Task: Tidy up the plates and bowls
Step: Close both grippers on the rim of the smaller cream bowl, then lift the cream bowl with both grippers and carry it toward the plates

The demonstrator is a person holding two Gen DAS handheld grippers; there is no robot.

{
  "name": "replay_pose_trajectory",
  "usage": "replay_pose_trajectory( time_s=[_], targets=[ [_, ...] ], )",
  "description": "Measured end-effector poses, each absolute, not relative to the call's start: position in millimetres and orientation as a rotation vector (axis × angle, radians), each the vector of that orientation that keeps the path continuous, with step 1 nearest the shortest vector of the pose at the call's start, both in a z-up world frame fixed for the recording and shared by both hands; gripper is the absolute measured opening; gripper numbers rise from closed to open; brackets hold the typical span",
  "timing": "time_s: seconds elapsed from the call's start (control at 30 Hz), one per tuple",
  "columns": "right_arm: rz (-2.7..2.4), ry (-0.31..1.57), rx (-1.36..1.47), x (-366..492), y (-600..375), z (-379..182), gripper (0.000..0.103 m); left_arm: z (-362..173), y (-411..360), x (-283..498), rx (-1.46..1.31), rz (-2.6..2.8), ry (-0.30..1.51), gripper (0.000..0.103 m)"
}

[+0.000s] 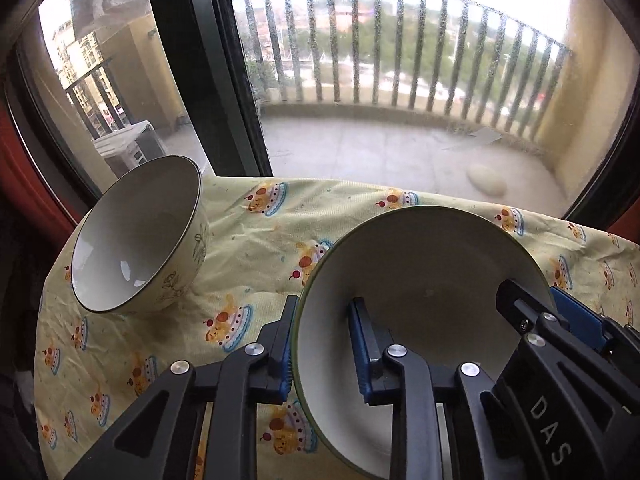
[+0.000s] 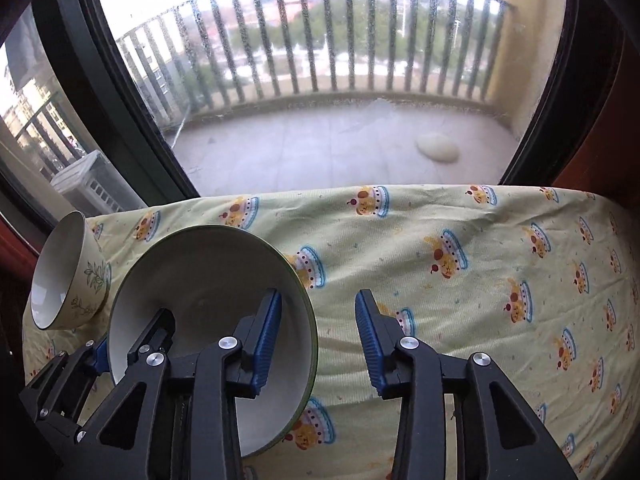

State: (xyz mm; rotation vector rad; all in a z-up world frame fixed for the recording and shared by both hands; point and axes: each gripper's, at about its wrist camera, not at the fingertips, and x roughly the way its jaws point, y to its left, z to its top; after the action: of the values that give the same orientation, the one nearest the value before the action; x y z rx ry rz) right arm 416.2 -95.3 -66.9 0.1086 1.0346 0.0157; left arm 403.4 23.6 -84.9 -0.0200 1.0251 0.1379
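Observation:
A large green-rimmed bowl [image 1: 420,280] stands on the yellow cake-print tablecloth [image 1: 260,248]. My left gripper [image 1: 324,344] straddles its left rim, one finger outside and one inside, jaws apart and not closed on it. My right gripper [image 2: 318,340] straddles the right rim of the same bowl [image 2: 208,276], also open; it shows in the left wrist view [image 1: 560,320]. A smaller cream bowl with a leaf drawing [image 1: 140,236] stands to the left, apart from both grippers; it also shows in the right wrist view [image 2: 68,276].
The table sits against a window with a dark frame [image 1: 208,80]; a balcony with railings [image 2: 320,40] lies beyond. The cloth [image 2: 480,300] stretches to the right of the big bowl. The table's left edge runs just past the small bowl.

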Motion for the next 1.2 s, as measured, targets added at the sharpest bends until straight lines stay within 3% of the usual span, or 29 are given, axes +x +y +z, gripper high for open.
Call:
replay_pose_trajectory(
  time_s=[0.17, 0.67, 1.2],
  targets=[
    [0.072, 1.032, 0.154, 423, -93, -67, 0.019, -83, 27, 405, -0.052, 0.115, 1.021, 0.022],
    [0.014, 1.021, 0.154, 404, -98, -47, 0.019, -64, 19, 390, -0.055, 0.049, 1.026, 0.021],
    [-0.161, 0.955, 0.187, 305, -128, 25, 0.019, 0, -11, 312, -0.019, -0.133, 0.967, 0.022]
  ],
)
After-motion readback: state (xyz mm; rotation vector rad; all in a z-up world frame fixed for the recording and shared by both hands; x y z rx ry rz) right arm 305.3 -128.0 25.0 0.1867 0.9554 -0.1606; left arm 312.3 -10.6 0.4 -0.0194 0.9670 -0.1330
